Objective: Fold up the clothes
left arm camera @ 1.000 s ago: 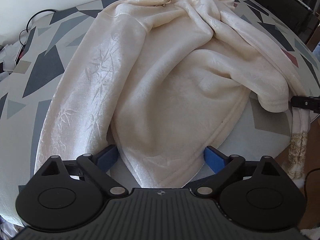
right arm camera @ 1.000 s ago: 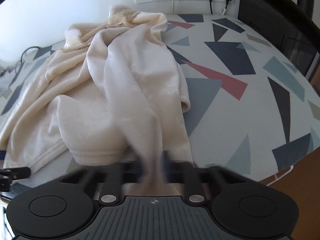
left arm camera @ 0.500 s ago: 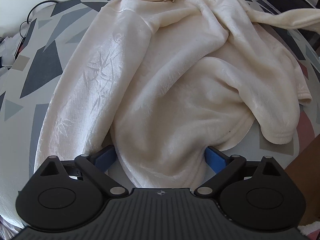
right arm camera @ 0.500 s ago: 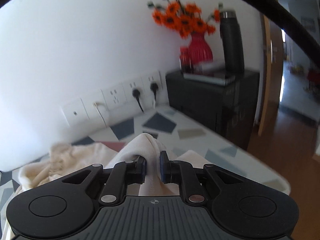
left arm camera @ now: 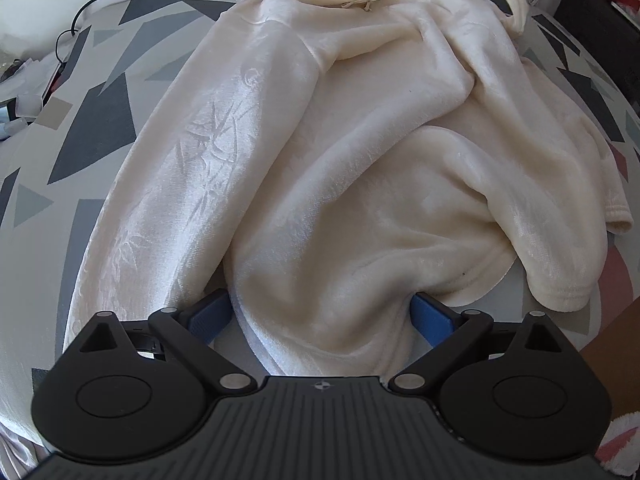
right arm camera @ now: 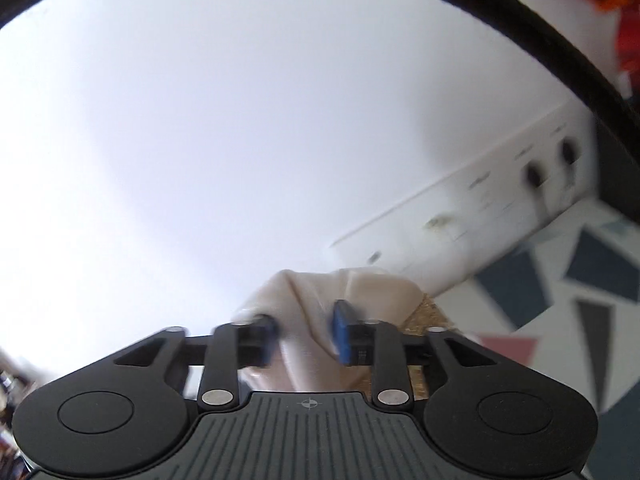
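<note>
Nearest in the left wrist view, the left tool is sitting with its ribbed black body low over the table, its two blue-padded fingers spread wide on either side of the near hem of the cream garment and not clamping it. The garment is a plush, velvety fleece, glossy where the light is catching it, and it is lying in soft rounded folds across the table, whose top is showing a pattern of grey, dark blue and pink triangles on white. A long sleeve with a faint embossed leafy pattern is running along the left side, a cuffed sleeve end is drooping at the right near the table edge, and at the far end a thick collar with a thin tie cord is resting. Black cables are curling at the far left. In the blurred right wrist view, the right tool is tilting up toward a plain white wall; its blue pads are standing partly apart with a bunched fold of cream cloth between them, and I cannot tell whether they are gripping it. Beyond, a white socket strip with dark plugs is lining the wall.
</note>
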Available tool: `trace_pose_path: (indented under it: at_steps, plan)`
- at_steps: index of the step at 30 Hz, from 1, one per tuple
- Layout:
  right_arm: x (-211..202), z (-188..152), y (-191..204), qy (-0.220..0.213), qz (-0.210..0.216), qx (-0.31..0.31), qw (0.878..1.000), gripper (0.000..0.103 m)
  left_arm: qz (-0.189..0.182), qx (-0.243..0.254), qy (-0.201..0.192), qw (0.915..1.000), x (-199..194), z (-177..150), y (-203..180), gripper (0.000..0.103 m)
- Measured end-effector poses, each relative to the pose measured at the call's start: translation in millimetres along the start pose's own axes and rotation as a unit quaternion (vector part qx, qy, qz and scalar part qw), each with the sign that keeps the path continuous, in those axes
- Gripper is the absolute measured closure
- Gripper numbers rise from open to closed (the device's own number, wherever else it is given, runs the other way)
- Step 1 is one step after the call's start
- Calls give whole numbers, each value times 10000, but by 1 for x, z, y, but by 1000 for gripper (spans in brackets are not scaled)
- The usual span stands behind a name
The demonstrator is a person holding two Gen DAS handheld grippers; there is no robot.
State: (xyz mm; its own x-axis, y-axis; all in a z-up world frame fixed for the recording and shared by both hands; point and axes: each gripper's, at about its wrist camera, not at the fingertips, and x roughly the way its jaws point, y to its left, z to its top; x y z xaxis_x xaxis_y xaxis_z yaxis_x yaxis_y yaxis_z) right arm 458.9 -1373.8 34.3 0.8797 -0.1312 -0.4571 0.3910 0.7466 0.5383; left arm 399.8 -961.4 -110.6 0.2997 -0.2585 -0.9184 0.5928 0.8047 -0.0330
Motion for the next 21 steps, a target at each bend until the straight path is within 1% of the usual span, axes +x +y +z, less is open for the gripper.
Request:
trace_pose_path:
  at_steps: [1, 2, 3, 4, 6, 8, 10, 12, 14, 16, 18, 20, 21]
  plan:
    - [11, -4, 5, 201, -154, -61, 9997, 54, -2, 2, -7, 10000, 0, 0, 0, 6]
    - [18, -12, 9, 344, -528, -178, 9979, 45, -5, 3, -14, 10000, 0, -1, 0, 6]
    - [19, -23, 7, 395, -667, -242, 9967, 33, -6, 6, -20, 10000, -1, -1, 1, 6]
    - [20, -34, 5, 443, -795, -303, 9954, 30, 0, 21, -22, 10000, -1, -1, 1, 6]
    - [15, -57, -7, 677, -791, -290, 9941, 26, 7, 48, -12, 10000, -1, -3, 1, 6]
    - [8, -79, -20, 986, -868, -281, 9909, 26, -4, 74, 11, 10000, -2, -4, 3, 6]
    - [-2, -100, -34, 1203, -1124, -250, 9860, 26, -24, 70, 15, 10000, -5, -7, 6, 7]
    - [-23, -123, -45, 1326, -1293, -111, 9826, 26, -48, 40, -3, 10000, -10, -10, 9, 9]
    - [-40, -142, -52, 1410, -1343, 16, 9809, 26, -35, 7, -135, 9999, -19, -16, 15, 10]
    - [-60, -161, -57, 1458, -1396, 122, 9793, 26, -45, 28, -405, 9992, -33, -26, 21, 11]
    - [-80, -177, -55, 1474, -1372, 218, 9793, 26, -179, 15, -785, 9968, -50, -42, 28, 10]
    - [-97, -191, -50, 1556, -1268, 267, 9793, 26, -55, -157, -1069, 9941, -62, -59, 36, 10]
    - [-102, -196, -45, 1577, -1213, 236, 9797, 26, 56, -238, -1145, 9931, -66, -67, 42, 10]
